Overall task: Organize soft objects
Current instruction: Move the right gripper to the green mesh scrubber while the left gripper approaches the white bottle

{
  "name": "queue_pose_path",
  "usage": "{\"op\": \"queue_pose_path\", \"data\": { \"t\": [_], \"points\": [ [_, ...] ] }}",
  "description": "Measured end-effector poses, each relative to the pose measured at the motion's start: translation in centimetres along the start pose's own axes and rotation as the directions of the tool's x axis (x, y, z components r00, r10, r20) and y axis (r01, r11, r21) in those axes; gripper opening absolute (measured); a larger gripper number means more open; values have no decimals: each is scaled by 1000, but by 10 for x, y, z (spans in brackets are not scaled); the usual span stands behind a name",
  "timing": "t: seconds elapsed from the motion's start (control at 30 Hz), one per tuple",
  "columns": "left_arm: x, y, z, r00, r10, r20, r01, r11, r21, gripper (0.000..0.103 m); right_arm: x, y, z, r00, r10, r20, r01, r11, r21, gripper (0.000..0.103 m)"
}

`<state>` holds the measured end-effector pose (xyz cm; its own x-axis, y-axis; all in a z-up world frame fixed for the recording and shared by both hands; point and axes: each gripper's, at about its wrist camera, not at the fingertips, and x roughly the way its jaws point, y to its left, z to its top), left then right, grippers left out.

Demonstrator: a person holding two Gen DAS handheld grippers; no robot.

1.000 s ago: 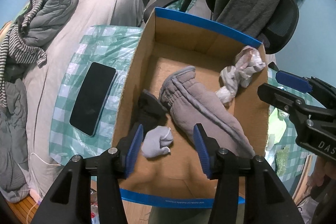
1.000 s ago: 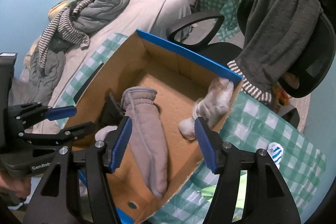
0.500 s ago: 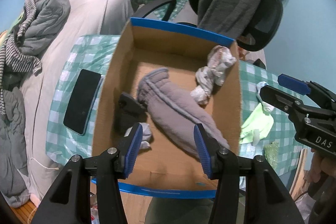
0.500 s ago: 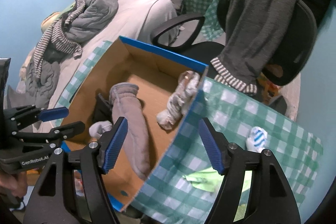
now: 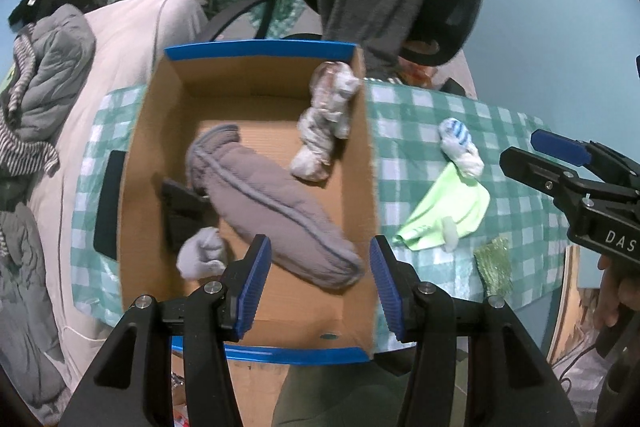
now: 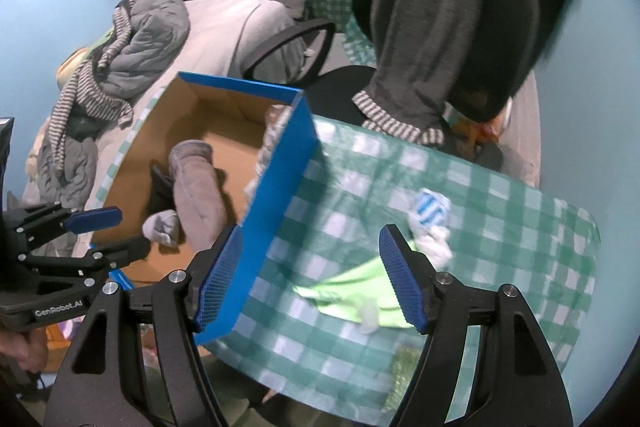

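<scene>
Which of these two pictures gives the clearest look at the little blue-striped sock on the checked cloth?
The left wrist view: the blue-striped sock is sharp and unobstructed there. In the right wrist view it is blurred beside the right gripper.

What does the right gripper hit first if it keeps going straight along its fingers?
Probably the light green cloth on the checkered table; the right gripper is open and empty above it. Its left finger overlaps the cardboard box wall in this view, so it might clip that; depth unclear.

The box's blue side wall [image 6: 276,195] rises between the box interior and the checked tablecloth [image 6: 500,235]. Bare cardboard floor [image 5: 256,131] lies open behind the grey mitten [image 5: 272,211]. Cloth near the green rag [image 6: 360,291] is open.
</scene>
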<state>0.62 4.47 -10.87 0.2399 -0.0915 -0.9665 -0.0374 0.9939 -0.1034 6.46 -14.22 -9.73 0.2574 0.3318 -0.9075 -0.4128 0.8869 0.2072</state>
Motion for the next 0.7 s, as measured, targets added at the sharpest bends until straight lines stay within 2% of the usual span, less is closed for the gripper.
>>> {"op": "queue_pose_path", "data": {
  "t": [0.4, 0.7],
  "points": [
    [13, -61, 1, 999, -27, -40, 32, 993, 110, 56, -17, -60, -44, 998, -51, -32, 54, 992, 114, 72],
    [27, -93, -1, 996, -41, -83, 54, 985, 166, 56, -25, -89, -71, 996, -70, -52, 78, 981, 179, 72]
  ]
}}
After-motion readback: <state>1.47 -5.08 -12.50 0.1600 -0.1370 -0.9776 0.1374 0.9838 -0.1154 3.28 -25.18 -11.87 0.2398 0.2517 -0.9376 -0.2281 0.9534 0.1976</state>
